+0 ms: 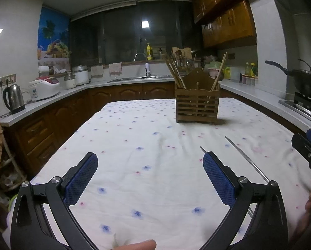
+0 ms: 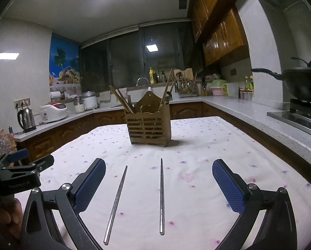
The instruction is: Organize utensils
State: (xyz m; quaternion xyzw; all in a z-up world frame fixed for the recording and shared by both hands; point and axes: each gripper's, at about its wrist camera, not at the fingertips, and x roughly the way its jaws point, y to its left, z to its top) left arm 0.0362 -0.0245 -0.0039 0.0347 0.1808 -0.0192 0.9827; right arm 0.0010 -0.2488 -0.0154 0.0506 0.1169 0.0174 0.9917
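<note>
Two metal chopsticks lie side by side on the flowered tablecloth in the right wrist view, the left chopstick [image 2: 116, 202] and the right chopstick [image 2: 161, 195]. My right gripper [image 2: 158, 179] hangs open just above them, empty, one blue pad on each side. A wooden utensil holder [image 2: 150, 125] with several wooden chopsticks stands farther back on the table. In the left wrist view my left gripper [image 1: 150, 175] is open and empty, left of the chopsticks; one chopstick [image 1: 246, 158] shows beside its right finger. The holder [image 1: 197, 104] stands ahead, right of centre.
The table [image 1: 134, 145] is covered by a white cloth. Counters run around it: a kettle [image 1: 13, 99] and rice cooker on the left, a sink at the back, a black wok [image 2: 301, 83] on the stove at the right. The other gripper [image 1: 309, 148] shows at the right edge.
</note>
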